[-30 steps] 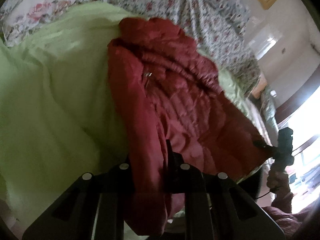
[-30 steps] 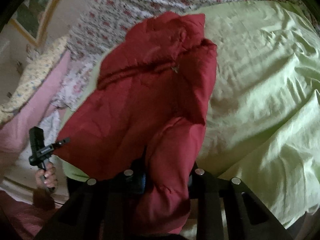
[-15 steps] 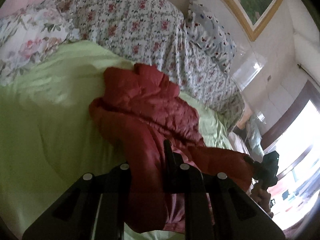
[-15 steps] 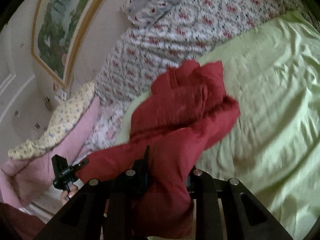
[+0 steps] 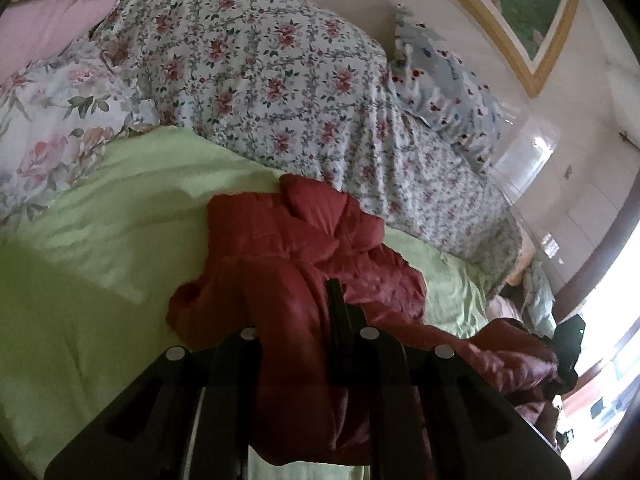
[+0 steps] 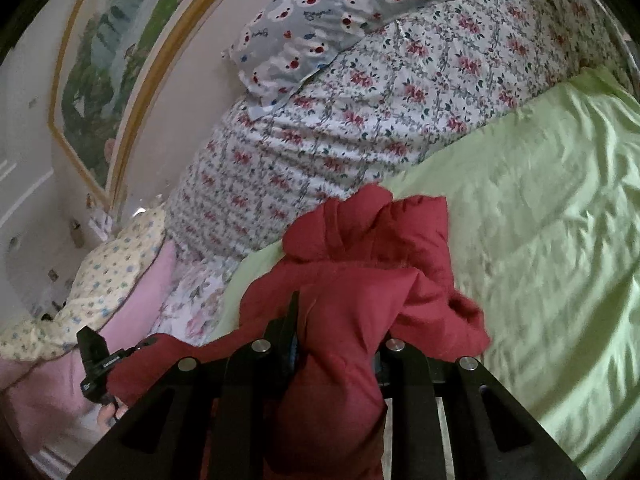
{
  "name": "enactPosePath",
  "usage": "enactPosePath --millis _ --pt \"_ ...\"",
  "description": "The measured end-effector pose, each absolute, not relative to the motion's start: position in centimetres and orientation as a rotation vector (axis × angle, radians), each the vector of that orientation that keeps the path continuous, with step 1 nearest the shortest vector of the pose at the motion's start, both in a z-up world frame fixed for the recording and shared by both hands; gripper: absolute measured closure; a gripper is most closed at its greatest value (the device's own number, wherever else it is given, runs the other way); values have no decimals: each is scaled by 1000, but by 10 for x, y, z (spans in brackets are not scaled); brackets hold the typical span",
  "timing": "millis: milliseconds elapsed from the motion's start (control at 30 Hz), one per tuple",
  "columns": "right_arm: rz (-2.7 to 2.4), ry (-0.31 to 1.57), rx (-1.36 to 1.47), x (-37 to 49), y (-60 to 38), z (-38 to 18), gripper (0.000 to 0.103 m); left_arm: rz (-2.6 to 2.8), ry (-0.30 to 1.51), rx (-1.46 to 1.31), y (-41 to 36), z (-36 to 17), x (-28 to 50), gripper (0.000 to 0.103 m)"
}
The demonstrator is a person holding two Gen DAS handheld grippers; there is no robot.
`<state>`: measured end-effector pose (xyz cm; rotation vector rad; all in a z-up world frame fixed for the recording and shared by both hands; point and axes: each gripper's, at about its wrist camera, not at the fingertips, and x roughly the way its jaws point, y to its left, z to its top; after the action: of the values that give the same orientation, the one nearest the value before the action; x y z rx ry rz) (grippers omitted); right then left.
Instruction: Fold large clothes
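My left gripper (image 5: 296, 340) and right gripper (image 6: 340, 344) clamp the red puffer jacket (image 5: 304, 248) above the bed (image 5: 100, 240) (mid-fold) — next, lay it flat.

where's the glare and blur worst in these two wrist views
Left wrist view: the window at the right edge is blown out to white, and the red jacket and green sheet are dim and soft. Right wrist view: no blown-out area; the green sheet looks smeared, and fisheye bends the picture frame.

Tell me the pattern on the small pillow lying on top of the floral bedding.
The small pillow is grey-blue with white bear faces and red dots, clearest in the right wrist view.
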<state>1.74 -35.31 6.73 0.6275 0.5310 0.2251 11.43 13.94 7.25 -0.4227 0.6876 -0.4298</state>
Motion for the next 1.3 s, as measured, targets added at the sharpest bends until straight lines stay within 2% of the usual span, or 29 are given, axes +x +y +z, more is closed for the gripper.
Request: enactPosePath --millis 467,833,1300 --pt "144 513 665 99 -365 57 79 -330 686 -428 117 61 196 89" --pt "23 569 695 172 -378 18 77 -206 801 -415 96 24 289 88" --pt "-88 598 668 229 -384 -24 76 -162 846 -364 75 -11 350 85"
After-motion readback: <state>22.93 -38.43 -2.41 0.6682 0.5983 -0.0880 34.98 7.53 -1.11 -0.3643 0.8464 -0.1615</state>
